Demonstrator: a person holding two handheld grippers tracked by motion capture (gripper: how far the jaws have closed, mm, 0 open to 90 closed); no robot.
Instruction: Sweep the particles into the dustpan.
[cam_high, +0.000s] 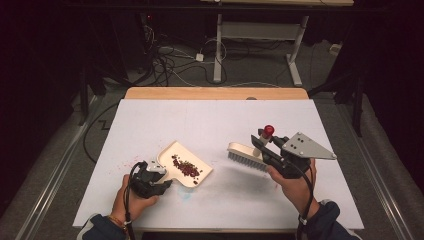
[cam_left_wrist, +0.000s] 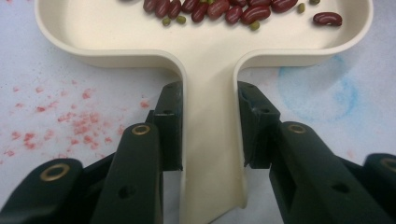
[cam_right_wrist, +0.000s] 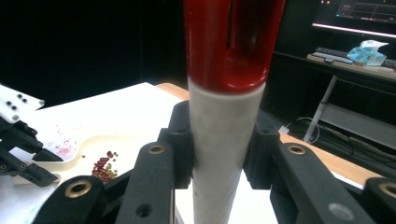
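A cream dustpan (cam_high: 196, 172) lies on the white table cover, left of centre, with a pile of red beans (cam_high: 186, 167) and a few small green ones in it. My left gripper (cam_high: 159, 176) is shut on the dustpan's handle (cam_left_wrist: 210, 140), with the beans (cam_left_wrist: 210, 9) just beyond the jaws. My right gripper (cam_high: 264, 146) is shut on the brush handle (cam_right_wrist: 224, 140), white with a red end (cam_right_wrist: 233, 37). The brush head (cam_high: 245, 155), cream with grey bristles, hangs just above the table to the right of the dustpan (cam_right_wrist: 88, 142).
Red specks (cam_left_wrist: 74, 121) and a faint blue smudge (cam_left_wrist: 322, 88) stain the cover around the dustpan. The table's wooden far edge (cam_high: 215, 93) borders a floor with cables and desk legs (cam_high: 218, 50). A desk with a monitor (cam_right_wrist: 359, 14) stands beyond.
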